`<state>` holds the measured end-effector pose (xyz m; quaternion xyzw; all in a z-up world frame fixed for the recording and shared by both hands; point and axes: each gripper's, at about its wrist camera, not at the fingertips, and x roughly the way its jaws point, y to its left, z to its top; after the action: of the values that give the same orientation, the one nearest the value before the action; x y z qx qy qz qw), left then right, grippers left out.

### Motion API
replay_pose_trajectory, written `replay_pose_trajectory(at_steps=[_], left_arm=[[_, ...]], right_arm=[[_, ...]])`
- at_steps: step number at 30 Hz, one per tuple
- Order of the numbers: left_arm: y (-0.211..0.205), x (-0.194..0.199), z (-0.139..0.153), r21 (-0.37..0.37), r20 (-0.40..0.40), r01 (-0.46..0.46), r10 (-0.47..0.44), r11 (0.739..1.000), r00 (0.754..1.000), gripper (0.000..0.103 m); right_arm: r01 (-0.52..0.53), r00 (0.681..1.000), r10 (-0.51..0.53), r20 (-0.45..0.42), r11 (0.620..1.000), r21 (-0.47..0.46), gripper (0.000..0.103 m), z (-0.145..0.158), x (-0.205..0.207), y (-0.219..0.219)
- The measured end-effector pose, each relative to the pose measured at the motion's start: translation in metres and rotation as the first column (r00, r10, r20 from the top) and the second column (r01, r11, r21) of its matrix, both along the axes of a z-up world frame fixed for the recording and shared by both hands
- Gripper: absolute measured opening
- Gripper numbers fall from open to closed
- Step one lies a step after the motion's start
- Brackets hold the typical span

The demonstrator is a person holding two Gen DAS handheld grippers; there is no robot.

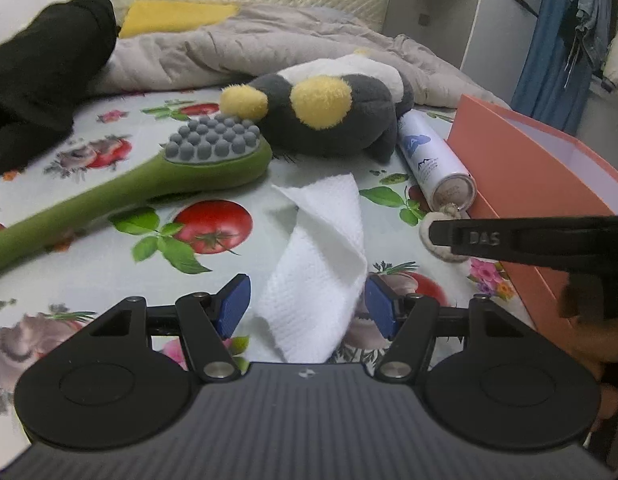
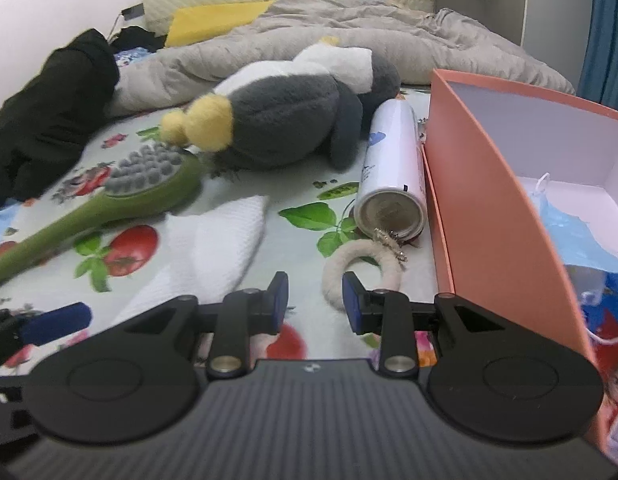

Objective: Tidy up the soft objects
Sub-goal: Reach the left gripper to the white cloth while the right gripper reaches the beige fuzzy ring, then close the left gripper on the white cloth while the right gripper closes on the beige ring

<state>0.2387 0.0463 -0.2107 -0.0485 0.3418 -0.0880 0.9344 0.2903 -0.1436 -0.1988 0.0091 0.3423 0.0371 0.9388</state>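
Straddling white cloth [image 1: 317,264], left gripper [image 1: 307,306] agape

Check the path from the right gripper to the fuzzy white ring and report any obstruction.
Nothing visible blocks it. The right gripper is open, and the fuzzy ring lies on the sheet just ahead, partly behind its right finger. The spray can lies past the ring, the orange box to the right.

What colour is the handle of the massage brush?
Green; the massage brush has grey nubs. It shows best in the left wrist view.
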Motion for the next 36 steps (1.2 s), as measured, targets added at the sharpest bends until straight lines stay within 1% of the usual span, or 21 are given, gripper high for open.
replay_pose_trajectory(at_steps=[2,5,7,9,12,16,17,18,19,20,22,24,25,27,31,36], left_arm=[[0.0,0.005,-0.005,-0.02,-0.008,0.003,-0.003,1.0,1.0,0.069],[-0.002,0.012,-0.011,-0.021,-0.016,0.003,-0.003,1.0,1.0,0.069],[-0.002,0.014,-0.01,-0.013,-0.009,0.002,-0.002,1.0,1.0,0.069],[-0.001,0.016,-0.008,-0.021,-0.006,0.02,-0.021,1.0,1.0,0.069],[-0.001,0.021,-0.012,-0.038,-0.036,0.022,-0.023,0.999,0.999,0.069],[-0.005,0.023,-0.017,-0.018,-0.052,0.015,-0.016,1.0,0.999,0.067],[-0.005,0.022,-0.016,-0.018,-0.052,0.008,-0.009,1.0,0.999,0.065],[-0.005,0.022,-0.015,-0.022,-0.056,-0.005,0.003,1.0,0.998,0.057],[-0.003,0.022,-0.015,-0.028,-0.061,-0.018,0.017,0.999,0.998,0.047],[-0.002,0.021,-0.014,-0.037,-0.066,-0.024,0.022,0.999,0.998,0.041],[0.0,0.019,-0.014,-0.061,-0.081,-0.038,0.033,0.997,0.996,0.021],[0.004,0.016,-0.014,-0.093,-0.096,-0.059,0.05,0.994,0.994,0.013],[0.005,0.013,-0.013,-0.106,-0.099,-0.068,0.058,0.992,0.993,0.011],[0.006,0.008,-0.011,-0.114,-0.101,-0.086,0.075,0.99,0.992,0.011],[0.008,-0.006,-0.007,-0.14,-0.114,-0.103,0.087,0.985,0.99,0.01],[0.013,-0.033,-0.003,-0.174,-0.129,-0.124,0.103,0.977,0.986,0.01]], right_arm=[[-0.001,1.0,0.001,-0.004,1.0,-0.018,0.034,-0.006,0.008,0.001],[-0.004,1.0,0.003,-0.024,1.0,-0.028,0.032,-0.015,0.018,-0.001],[-0.007,0.999,0.005,-0.036,0.999,-0.041,0.033,-0.021,0.023,-0.002],[-0.023,0.999,0.021,-0.04,0.999,-0.045,0.034,-0.025,0.025,-0.003],[-0.046,0.998,0.044,-0.037,0.997,-0.064,0.033,-0.028,0.025,-0.001],[-0.06,0.998,0.058,-0.03,0.995,-0.085,0.031,-0.029,0.026,0.001],[-0.066,0.997,0.063,-0.033,0.994,-0.086,0.023,-0.029,0.027,0.001],[-0.071,0.997,0.068,-0.038,0.994,-0.083,0.017,-0.028,0.027,0.001],[-0.08,0.996,0.076,-0.044,0.994,-0.077,0.016,-0.028,0.028,0.001],[-0.085,0.996,0.082,-0.048,0.993,-0.078,0.015,-0.027,0.028,0.001],[-0.092,0.994,0.088,-0.058,0.993,-0.075,0.013,-0.026,0.028,0.002],[-0.097,0.994,0.092,-0.066,0.993,-0.065,0.012,-0.024,0.026,0.003],[-0.1,0.993,0.095,-0.07,0.993,-0.062,0.011,-0.024,0.025,0.003],[-0.11,0.991,0.106,-0.076,0.992,-0.054,0.011,-0.022,0.021,0.004],[-0.136,0.988,0.132,-0.076,0.989,-0.05,0.011,-0.015,0.008,0.01],[-0.161,0.985,0.158,-0.075,0.986,-0.041,0.011,-0.004,-0.015,0.014]])
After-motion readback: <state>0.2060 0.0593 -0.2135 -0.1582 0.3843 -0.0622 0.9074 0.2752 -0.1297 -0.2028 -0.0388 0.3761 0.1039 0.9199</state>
